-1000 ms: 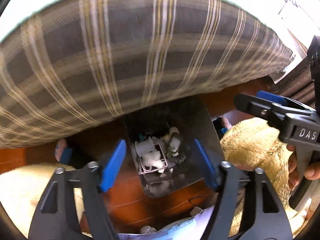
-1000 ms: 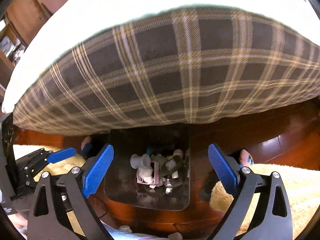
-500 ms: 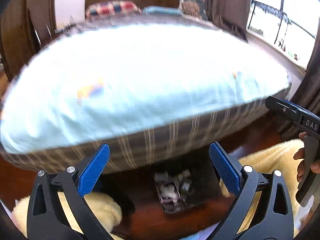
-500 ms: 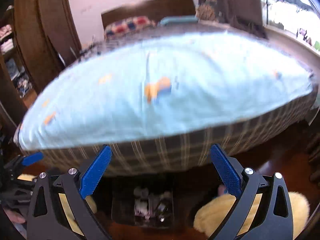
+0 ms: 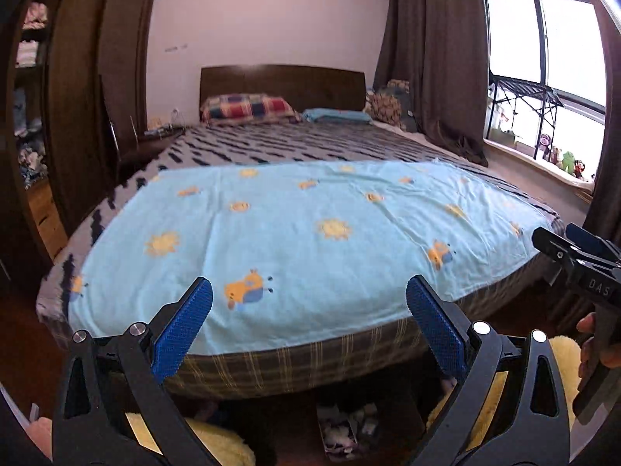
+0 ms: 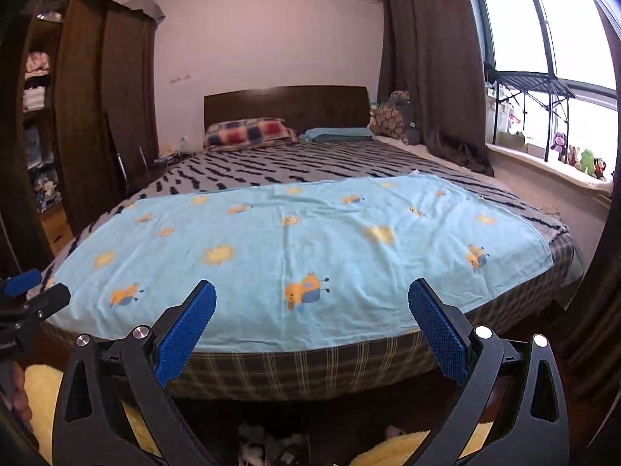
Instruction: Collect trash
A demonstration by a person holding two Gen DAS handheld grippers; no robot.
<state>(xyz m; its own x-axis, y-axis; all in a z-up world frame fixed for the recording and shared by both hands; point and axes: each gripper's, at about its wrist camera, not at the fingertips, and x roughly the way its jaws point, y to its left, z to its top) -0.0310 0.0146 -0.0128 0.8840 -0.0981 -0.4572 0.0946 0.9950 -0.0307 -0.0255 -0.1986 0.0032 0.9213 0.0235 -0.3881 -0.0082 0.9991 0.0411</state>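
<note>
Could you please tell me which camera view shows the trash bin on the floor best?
The left wrist view: the trash bin shows below the bed's foot with crumpled white trash inside. The right wrist view catches only its top at the frame's bottom edge.

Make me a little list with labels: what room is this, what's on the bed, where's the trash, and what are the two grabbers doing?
room: bedroom
bed: light blue sheet with orange suns and bees spread over its foot end; striped cover behind it
pillows: checked pillow and blue pillow by the headboard
trash: bin on the floor below the bed's foot, holding crumpled white bits
left hand-held gripper: open, nothing between its jaws
right hand-held gripper: open, nothing between its jaws
windowsill: small stuffed toys
</note>
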